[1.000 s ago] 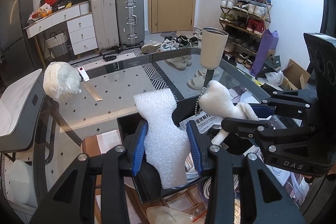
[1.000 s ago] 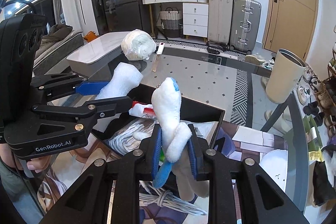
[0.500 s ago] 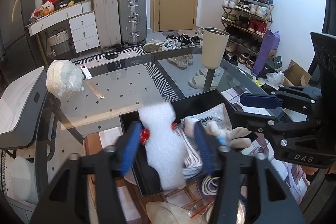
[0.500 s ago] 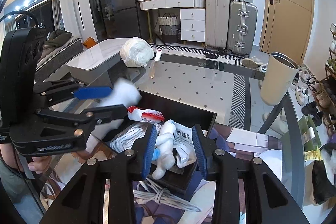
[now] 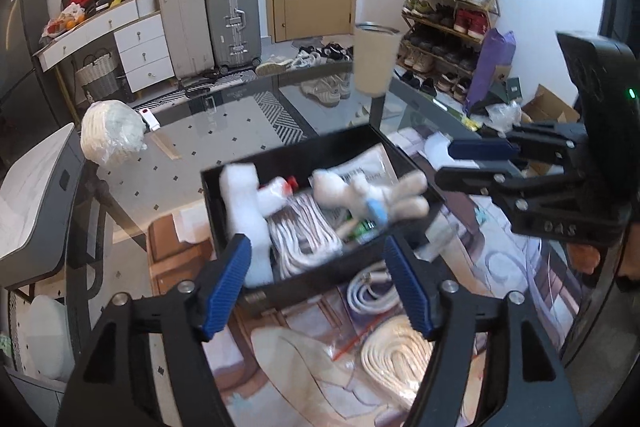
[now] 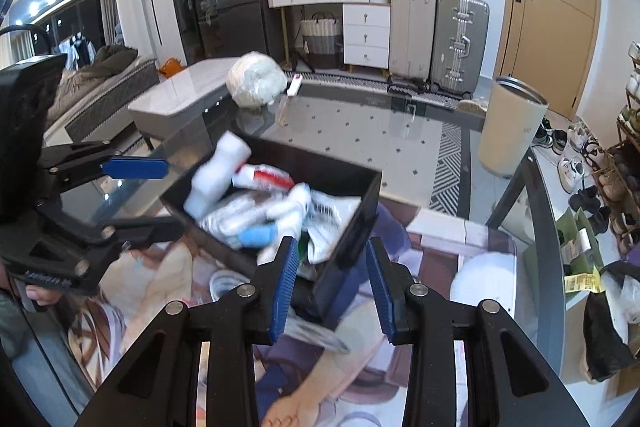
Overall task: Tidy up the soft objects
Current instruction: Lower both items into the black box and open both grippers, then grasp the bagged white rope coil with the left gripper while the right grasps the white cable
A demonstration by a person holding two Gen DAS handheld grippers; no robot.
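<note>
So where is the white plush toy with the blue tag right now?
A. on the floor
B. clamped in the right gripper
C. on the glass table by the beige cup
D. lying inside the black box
D: the white plush toy with the blue tag lies among the things inside the black box, and the right gripper is open and empty.

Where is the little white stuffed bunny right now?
In the left wrist view, the white plush toy lies inside the black box, toward its right end, on the white cords.
</note>
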